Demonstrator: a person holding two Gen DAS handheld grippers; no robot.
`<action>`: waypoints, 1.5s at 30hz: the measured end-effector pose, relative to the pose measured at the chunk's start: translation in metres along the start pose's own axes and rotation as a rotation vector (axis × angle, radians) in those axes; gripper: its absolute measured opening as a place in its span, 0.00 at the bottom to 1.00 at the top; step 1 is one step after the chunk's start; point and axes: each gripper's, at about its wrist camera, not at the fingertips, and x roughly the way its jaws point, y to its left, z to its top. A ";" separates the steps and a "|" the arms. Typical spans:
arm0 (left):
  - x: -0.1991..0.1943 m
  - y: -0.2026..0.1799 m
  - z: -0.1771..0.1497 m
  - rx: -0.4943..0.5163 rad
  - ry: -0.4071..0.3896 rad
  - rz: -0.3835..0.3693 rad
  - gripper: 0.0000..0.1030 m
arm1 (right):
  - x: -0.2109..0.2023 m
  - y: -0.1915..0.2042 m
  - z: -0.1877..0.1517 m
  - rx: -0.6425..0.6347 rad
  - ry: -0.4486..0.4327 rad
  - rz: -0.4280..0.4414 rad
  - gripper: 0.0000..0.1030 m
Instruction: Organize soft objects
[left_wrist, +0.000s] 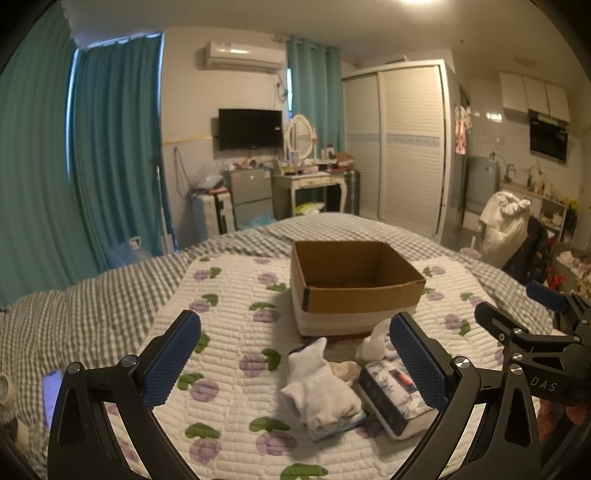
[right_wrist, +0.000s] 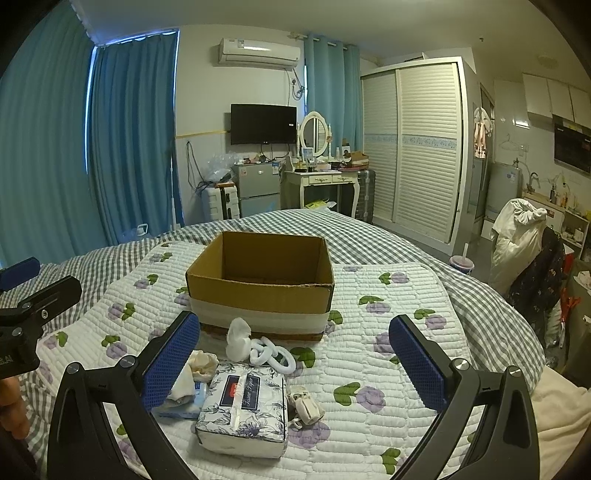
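An open, empty cardboard box (left_wrist: 354, 284) (right_wrist: 260, 280) stands on a flowered quilt (left_wrist: 229, 325) on the bed. In front of it lie white socks (left_wrist: 317, 391), a patterned tissue pack (right_wrist: 245, 410) (left_wrist: 395, 398), a white plush piece (right_wrist: 238, 339), a white chain-like ring toy (right_wrist: 273, 354), a cream soft item (right_wrist: 203, 363) and a small beige item (right_wrist: 304, 404). My left gripper (left_wrist: 295, 365) is open above the socks. My right gripper (right_wrist: 295, 362) is open above the tissue pack. Both are empty.
The grey checked bedspread (right_wrist: 388, 240) falls away at the bed edges. A phone (left_wrist: 51, 387) lies at the left. The right gripper's body (left_wrist: 535, 332) shows at the left view's right edge. Furniture and a clothes-covered chair (right_wrist: 524, 236) stand beyond the bed.
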 end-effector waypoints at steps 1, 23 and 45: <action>-0.001 0.000 0.001 0.002 -0.002 0.001 1.00 | -0.001 0.000 0.001 0.000 -0.002 -0.001 1.00; 0.044 0.016 -0.053 0.003 0.200 0.036 1.00 | 0.069 0.044 -0.065 -0.019 0.327 0.094 1.00; 0.120 -0.017 -0.092 0.062 0.383 -0.102 0.93 | 0.086 0.022 -0.067 0.071 0.365 0.105 0.62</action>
